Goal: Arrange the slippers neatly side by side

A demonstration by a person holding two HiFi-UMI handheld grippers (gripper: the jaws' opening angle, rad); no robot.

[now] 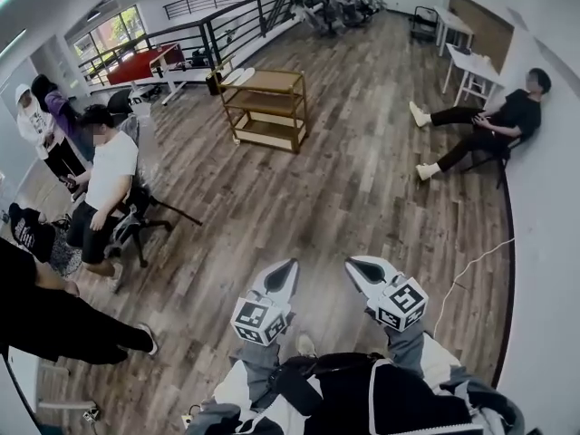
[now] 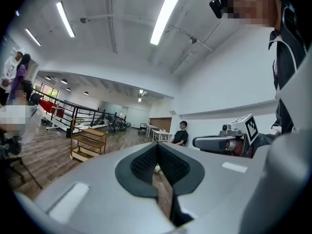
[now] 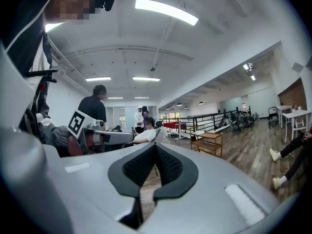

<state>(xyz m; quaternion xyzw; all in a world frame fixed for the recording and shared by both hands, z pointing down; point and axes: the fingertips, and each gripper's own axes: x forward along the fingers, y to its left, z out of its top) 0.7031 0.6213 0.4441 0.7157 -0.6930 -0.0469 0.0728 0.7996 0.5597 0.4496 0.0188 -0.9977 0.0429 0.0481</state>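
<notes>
No slippers show in any view. In the head view my left gripper [image 1: 288, 266] and right gripper [image 1: 354, 264] are held out level, side by side over the wooden floor [image 1: 362, 179], each with its marker cube behind it. Both are shut with nothing between the jaws. The left gripper view shows the left gripper [image 2: 157, 148] with its dark pads pressed together, and the right gripper [image 2: 214, 142] beside it. The right gripper view shows the right gripper [image 3: 155, 148] shut as well, with the left gripper [image 3: 105, 137] alongside.
A wooden shelf cart [image 1: 265, 107] stands ahead on the floor. One person in black [image 1: 494, 125] sits against the white wall at right. Another in a white shirt [image 1: 104, 184] sits on a chair at left. A person's dark-clad leg [image 1: 54, 320] crosses the near left. White tables [image 1: 471, 62] and a black railing [image 1: 227, 25] lie farther back.
</notes>
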